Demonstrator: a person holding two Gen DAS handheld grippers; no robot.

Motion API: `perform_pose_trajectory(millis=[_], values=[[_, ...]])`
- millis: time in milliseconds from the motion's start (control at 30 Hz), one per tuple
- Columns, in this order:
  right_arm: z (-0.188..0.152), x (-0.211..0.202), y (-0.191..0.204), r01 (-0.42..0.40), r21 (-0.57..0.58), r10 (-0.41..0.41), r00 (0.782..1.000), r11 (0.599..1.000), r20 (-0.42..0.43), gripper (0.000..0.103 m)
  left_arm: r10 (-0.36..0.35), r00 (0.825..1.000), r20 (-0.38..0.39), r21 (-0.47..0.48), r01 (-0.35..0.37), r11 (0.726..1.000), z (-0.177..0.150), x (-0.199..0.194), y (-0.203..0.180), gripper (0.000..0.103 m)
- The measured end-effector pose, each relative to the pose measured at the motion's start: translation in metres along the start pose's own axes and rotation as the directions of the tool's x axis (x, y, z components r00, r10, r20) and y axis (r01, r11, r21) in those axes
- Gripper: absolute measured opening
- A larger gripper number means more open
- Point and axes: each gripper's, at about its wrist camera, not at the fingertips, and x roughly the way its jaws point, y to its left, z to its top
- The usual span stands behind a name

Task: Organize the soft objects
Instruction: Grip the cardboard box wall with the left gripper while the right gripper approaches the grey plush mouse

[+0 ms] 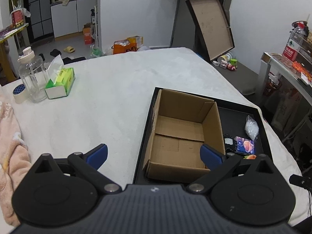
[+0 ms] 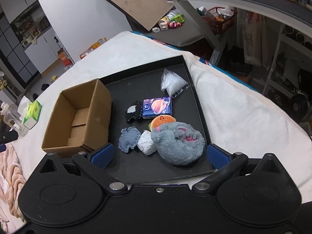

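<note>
A black tray [image 2: 197, 97] lies on the white bed cover. In it stands an open empty cardboard box [image 2: 78, 117], also in the left wrist view [image 1: 181, 128]. Beside the box lie a grey plush toy [image 2: 178, 144], an orange burger toy [image 2: 162, 120], a white crumpled wad [image 2: 146, 145], a grey knit piece [image 2: 128, 138], a black pouch [image 2: 133, 112], a blue tissue pack [image 2: 157, 107] and a clear bag of white bits [image 2: 173, 83]. My right gripper [image 2: 159, 155] is open, just above the plush. My left gripper [image 1: 154, 154] is open over the box's near edge.
A green tissue box [image 1: 61, 81], a clear bottle [image 1: 32, 76] and a tape roll [image 1: 19, 93] stand at the bed's far left. A pink blanket [image 1: 9, 152] lies at the left edge. A desk [image 1: 282, 68] stands to the right of the bed.
</note>
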Motion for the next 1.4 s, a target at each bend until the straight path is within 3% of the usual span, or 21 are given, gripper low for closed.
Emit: perform_pose_trajectory(millis=[433, 767, 1233, 1400], values=[[0.003, 0.045, -0.007, 0.041, 0.005, -0.041, 0.997, 0.999, -0.058, 0.103, 0.005, 0.998, -0.059, -0.052, -0.008, 0.999, -0.001, 0.054, 0.006, 0.101], [-0.002, 0.074, -0.011, 0.07, -0.001, -0.07, 0.993, 0.998, -0.091, 0.103, 0.015, 0.996, -0.093, -0.054, -0.02, 0.998, -0.007, 0.087, 0.004, 0.088], [-0.005, 0.104, -0.013, 0.122, -0.008, -0.122, 0.984, 0.993, -0.127, 0.103, 0.014, 0.99, -0.14, -0.101, -0.028, 0.994, -0.022, 0.116, 0.015, 0.055], [-0.006, 0.109, -0.015, 0.134, -0.004, -0.134, 0.982, 0.991, -0.137, 0.103, -0.001, 0.989, -0.145, -0.119, -0.017, 0.993, -0.023, 0.123, 0.019, 0.038]])
